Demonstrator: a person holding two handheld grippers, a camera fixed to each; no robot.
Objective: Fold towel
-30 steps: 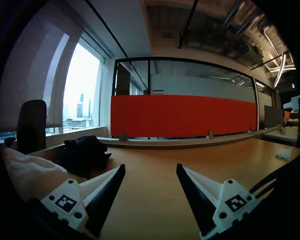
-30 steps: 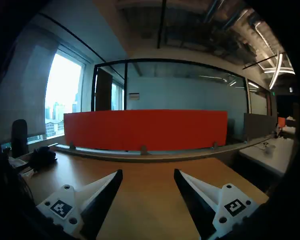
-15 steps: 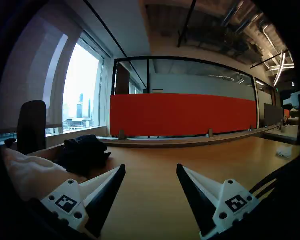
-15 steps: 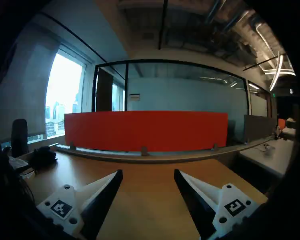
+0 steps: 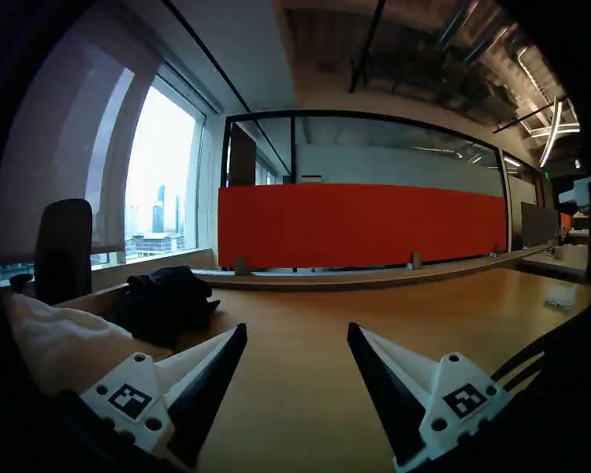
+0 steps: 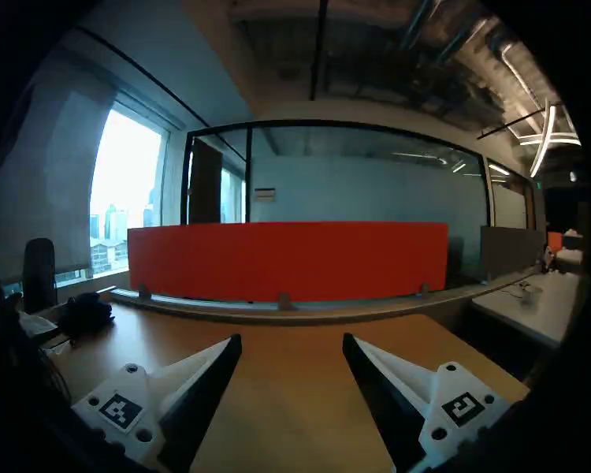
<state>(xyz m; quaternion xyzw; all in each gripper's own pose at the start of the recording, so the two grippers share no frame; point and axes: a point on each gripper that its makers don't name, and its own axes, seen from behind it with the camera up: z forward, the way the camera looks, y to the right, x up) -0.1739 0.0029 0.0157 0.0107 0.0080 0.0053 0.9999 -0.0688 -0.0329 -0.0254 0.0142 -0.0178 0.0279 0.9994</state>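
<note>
Left gripper (image 5: 295, 328): released, fingers spread wide with nothing between them, low over the wooden desk (image 5: 311, 303), aimed at its far edge.
Right gripper (image 6: 291, 337): also released, wide gap, nothing held, low over bare desk wood and facing the far edge.
Towel (image 5: 59, 343): pale crumpled heap at the desk's left edge in the left gripper view, just beside that gripper's left-hand finger (touching or not, can't tell).
Dark cloth (image 5: 165, 303): black bundle on the desk right behind the towel, toward the far left corner, looks to be against it.
Red partition (image 5: 358, 225): upright panel running along the desk's far edge, glass wall behind it.
Chair (image 5: 63, 248): dark backrest past the desk's left edge, in front of the window (image 5: 161, 185).
Dark object (image 6: 87, 311): small, near the desk's left edge in the right gripper view, too small to identify.
White desk (image 6: 532, 307): separate top beyond the wooden desk's right edge.
</note>
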